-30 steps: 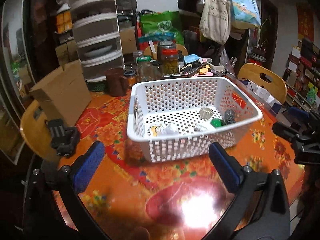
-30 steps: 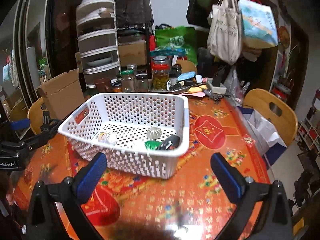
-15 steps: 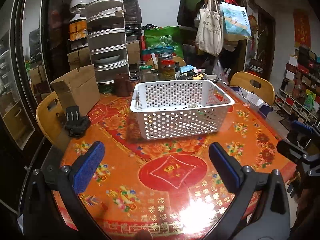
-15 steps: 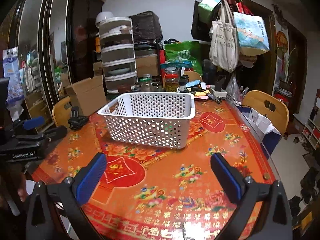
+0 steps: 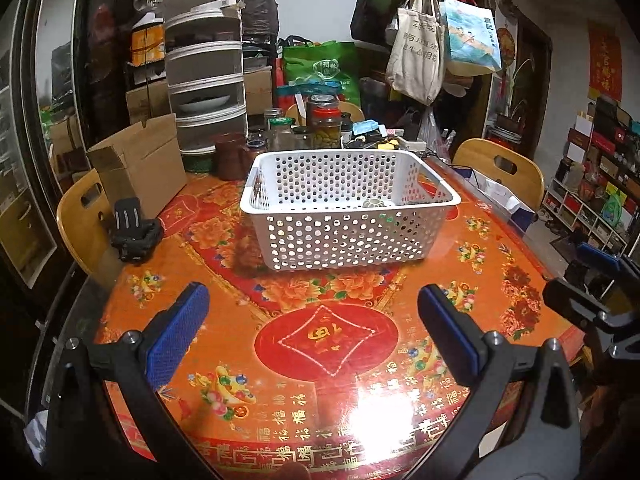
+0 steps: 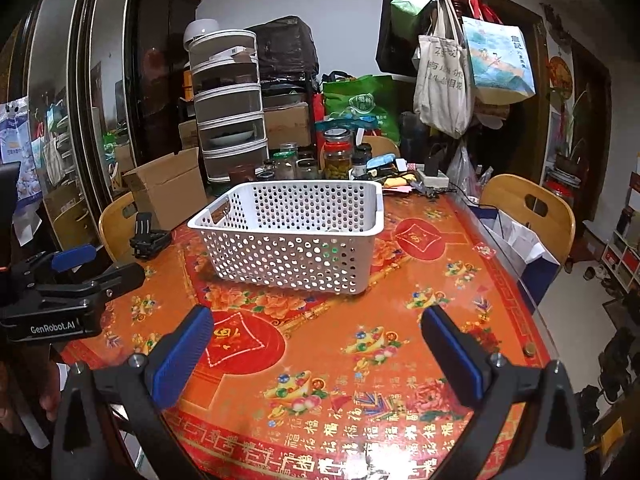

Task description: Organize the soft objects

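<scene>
A white perforated basket (image 5: 352, 236) stands on the red-orange patterned table (image 5: 328, 340); it also shows in the right wrist view (image 6: 296, 256). Over its rim I see a small ribbed grey-green soft object (image 5: 374, 203); the other contents are mostly hidden. My left gripper (image 5: 314, 332) is open and empty, well back from the basket near the table's front edge. My right gripper (image 6: 316, 346) is open and empty, also back from the basket. Each gripper shows at the edge of the other's view: the right one (image 5: 596, 296), the left one (image 6: 68, 280).
A black clamp-like object (image 5: 134, 234) lies at the table's left, next to a cardboard box (image 5: 136, 168). Jars (image 5: 324, 124) and clutter stand behind the basket. Wooden chairs stand at the left (image 5: 86, 220) and right (image 5: 500, 172). A stacked food cover (image 5: 208, 76) is at the back.
Both grippers have pulled back and away from the basket toward the table's front edge, so the basket looks smaller and its inside is mostly out of sight. Both stayed open.
</scene>
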`<state>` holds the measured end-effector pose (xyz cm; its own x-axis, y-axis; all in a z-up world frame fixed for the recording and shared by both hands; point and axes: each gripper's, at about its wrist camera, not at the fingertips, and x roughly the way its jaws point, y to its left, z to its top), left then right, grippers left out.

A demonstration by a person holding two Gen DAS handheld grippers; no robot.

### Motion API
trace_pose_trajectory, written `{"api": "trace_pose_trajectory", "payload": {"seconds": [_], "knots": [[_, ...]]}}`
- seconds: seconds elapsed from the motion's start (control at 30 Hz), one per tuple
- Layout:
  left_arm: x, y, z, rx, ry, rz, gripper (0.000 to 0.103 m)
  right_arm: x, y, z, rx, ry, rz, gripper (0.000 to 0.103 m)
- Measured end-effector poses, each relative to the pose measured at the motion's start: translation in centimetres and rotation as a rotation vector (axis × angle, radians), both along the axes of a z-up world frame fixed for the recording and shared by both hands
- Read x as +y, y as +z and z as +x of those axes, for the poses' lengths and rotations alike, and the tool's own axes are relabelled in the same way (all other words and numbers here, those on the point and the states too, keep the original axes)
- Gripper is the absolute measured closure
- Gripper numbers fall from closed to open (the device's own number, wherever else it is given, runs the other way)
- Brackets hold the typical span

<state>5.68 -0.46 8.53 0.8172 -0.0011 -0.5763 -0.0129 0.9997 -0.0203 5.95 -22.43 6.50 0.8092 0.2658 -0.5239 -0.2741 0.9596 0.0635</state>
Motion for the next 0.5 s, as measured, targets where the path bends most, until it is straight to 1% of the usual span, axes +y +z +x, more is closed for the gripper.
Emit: {"api": "trace_pose_trajectory", "payload": {"seconds": [0.5], "knots": [[-0.03, -0.78, 0.82, 0.024, -0.008, 0.004, 0.000, 0.11, -0.53, 0.44, 0.012, 0.007, -0.001, 0.000]]}}
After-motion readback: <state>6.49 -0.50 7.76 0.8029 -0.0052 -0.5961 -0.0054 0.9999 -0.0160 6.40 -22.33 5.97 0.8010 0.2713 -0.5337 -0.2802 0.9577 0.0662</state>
